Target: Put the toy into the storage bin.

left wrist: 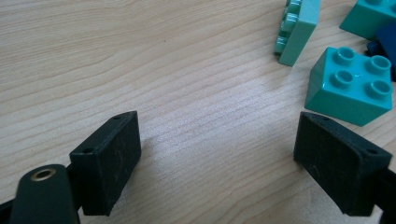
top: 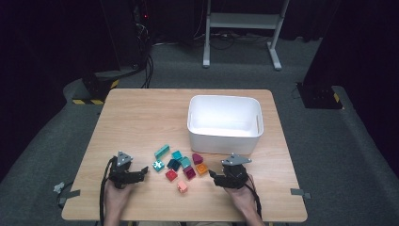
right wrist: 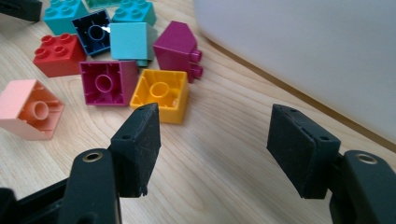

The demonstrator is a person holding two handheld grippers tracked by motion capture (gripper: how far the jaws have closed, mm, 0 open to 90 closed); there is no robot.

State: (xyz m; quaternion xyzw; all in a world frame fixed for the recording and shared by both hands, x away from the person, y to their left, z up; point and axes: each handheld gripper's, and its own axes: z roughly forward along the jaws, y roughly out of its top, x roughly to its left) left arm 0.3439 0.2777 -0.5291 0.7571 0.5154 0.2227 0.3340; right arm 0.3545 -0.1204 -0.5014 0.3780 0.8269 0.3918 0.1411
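Observation:
Several toy bricks lie loose in the middle of the wooden table (top: 136, 117). My left gripper (top: 144, 173) is open just left of them, with bare wood between its jaws. In the left gripper view (left wrist: 217, 158) a teal brick (left wrist: 350, 84) lies just beyond the right jaw, and a pale teal brick (left wrist: 299, 30) stands on its side farther off. My right gripper (top: 211, 176) is open at the right of the pile. In the right gripper view (right wrist: 215, 140) nothing lies between the jaws. A yellow brick (right wrist: 161, 93) sits just past the left jaw, with a magenta brick (right wrist: 108, 83) and a pink brick (right wrist: 30, 109) beside it.
A white bin (top: 225, 123) stands behind the pile, right of centre; its wall (right wrist: 303, 51) is close on the right gripper's far right side. A red brick (top: 171, 175) and a dark blue brick (right wrist: 95, 32) lie in the pile. Tape marks both front table corners.

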